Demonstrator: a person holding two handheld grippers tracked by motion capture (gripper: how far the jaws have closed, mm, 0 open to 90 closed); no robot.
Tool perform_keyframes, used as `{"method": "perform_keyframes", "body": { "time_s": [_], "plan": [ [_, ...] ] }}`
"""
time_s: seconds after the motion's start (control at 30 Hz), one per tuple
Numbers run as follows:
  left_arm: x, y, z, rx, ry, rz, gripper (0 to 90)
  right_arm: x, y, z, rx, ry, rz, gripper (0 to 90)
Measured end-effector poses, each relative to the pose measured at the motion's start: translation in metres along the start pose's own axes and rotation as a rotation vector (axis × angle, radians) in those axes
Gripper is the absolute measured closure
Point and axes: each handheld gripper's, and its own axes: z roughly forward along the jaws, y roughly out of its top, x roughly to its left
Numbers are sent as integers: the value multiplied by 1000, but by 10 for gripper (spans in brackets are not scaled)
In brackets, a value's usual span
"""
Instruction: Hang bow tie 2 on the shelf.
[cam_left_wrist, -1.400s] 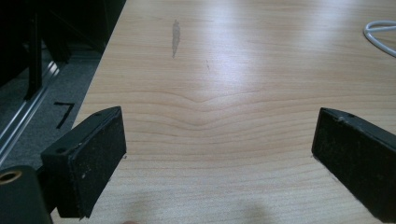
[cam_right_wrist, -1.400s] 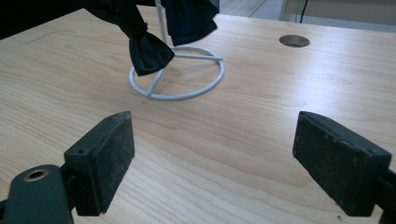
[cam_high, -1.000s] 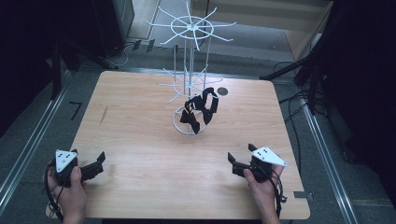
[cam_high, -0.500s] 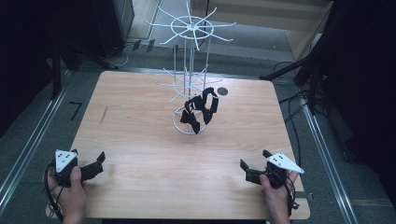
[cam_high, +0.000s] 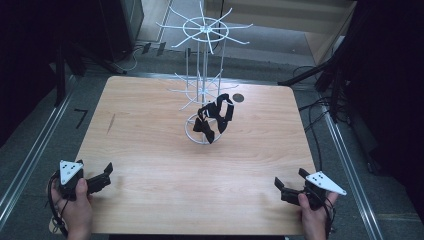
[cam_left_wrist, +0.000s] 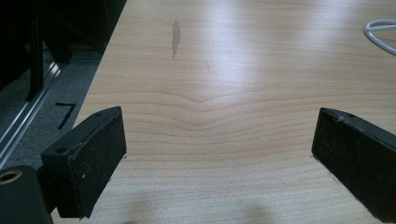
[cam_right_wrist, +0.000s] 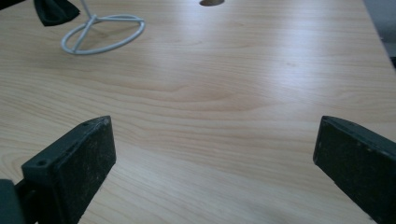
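Observation:
A white wire display rack (cam_high: 202, 75) stands at the middle of the wooden table (cam_high: 150, 150), with several black cloth pieces (cam_high: 215, 117) hanging low on it. Its ring base (cam_right_wrist: 100, 35) lies far ahead of my right gripper (cam_right_wrist: 215, 140), beside one black piece (cam_right_wrist: 53, 11). My left gripper (cam_high: 106, 175) rests at the near left corner, open and empty, with bare wood between its jaws (cam_left_wrist: 217, 140). My right gripper (cam_high: 290, 180) sits at the near right corner; its jaws have just been opening and stand wide with nothing between them.
A small dark round hole (cam_high: 238, 98) marks the table behind the rack. Cables and metal rails (cam_high: 345, 150) run along the floor on the right. An edge of the rack's ring base (cam_left_wrist: 380, 28) is at the far right of the left gripper view.
My right gripper has moved to the right and nearer the table's front edge, away from the rack. The left gripper has stayed where it was.

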Motion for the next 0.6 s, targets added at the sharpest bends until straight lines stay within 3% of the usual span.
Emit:
{"method": "perform_keyframes", "body": {
  "time_s": [0.23,0.6],
  "plan": [
    [-1,0,0,7,-6,11,47,-24,-11,-18,-3,-34,5,0],
    [0,0,0,4,-7,7,47,-54,-27,-44,2,-98,53,0]
  ]
}}
